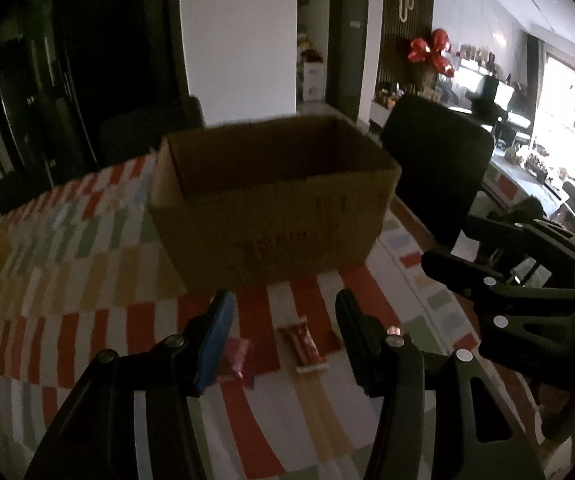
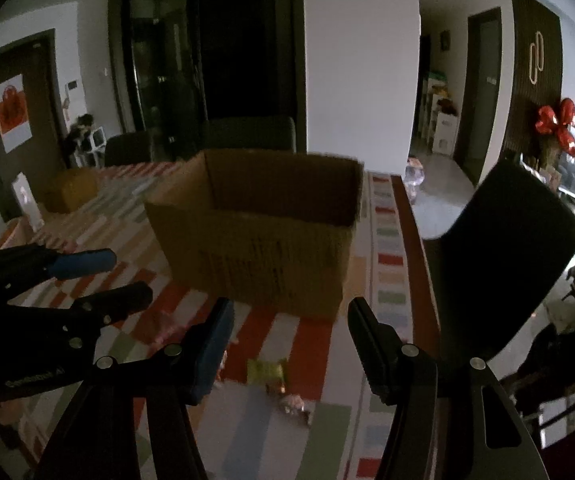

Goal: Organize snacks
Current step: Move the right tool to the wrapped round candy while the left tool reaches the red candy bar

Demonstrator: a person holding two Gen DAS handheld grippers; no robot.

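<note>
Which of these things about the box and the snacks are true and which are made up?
1. The cardboard box is open at the top. True.
2. The left gripper is squeezing a snack. False: nothing sits between its jaws; the red snack bar lies on the tablecloth.
3. A pink packet lies beside the red snack bar. True.
4. The snacks lie inside the box. False: they lie on the cloth in front of it.
5. The right gripper hangs above a yellow-green packet. True.
</note>
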